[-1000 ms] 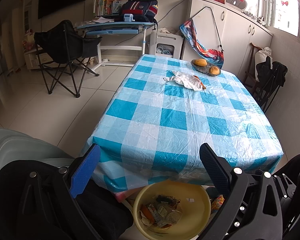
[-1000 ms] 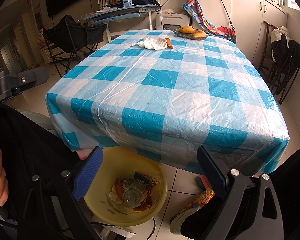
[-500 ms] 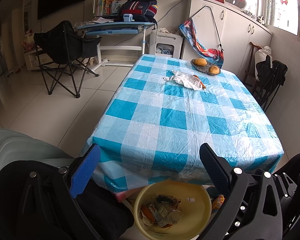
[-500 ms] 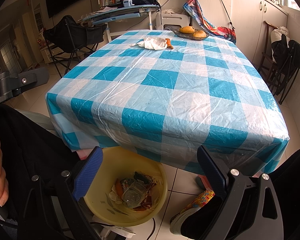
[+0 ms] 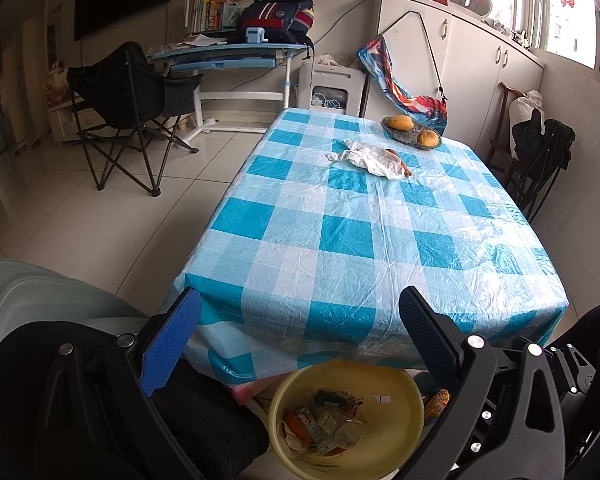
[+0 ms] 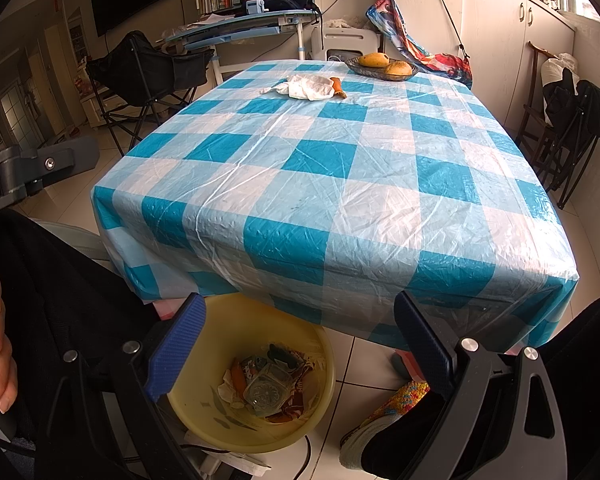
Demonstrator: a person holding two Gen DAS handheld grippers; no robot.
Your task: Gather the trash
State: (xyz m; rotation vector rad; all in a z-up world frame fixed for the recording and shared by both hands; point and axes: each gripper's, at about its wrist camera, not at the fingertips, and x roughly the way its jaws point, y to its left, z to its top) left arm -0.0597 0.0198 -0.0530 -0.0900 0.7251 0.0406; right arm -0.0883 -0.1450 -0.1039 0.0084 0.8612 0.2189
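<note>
Both sets of tongs, left (image 5: pixel 300 338) and right (image 6: pixel 298 344), hang with fingers wide apart and nothing between them, low at the near end of the worktop (image 6: pixel 340 184). Directly below, on the floor and partly under the worktop's edge, a yellow basin (image 6: pixel 204 412) holds a heap of trash (image 6: pixel 266 384): wrappers, a clear plastic cup and crumpled scraps, a sign that much of the collecting appears done. The checked cloth across the near and middle worktop carries nothing. Far off, well apart from the tongs, a crumpled white tissue (image 5: pixel 374 156) lies with an orange scrap (image 5: pixel 398 160) touching it, likely the last trash to fetch. Just beyond sits a dish (image 5: pixel 410 132) of fruit, probably not trash.
</note>
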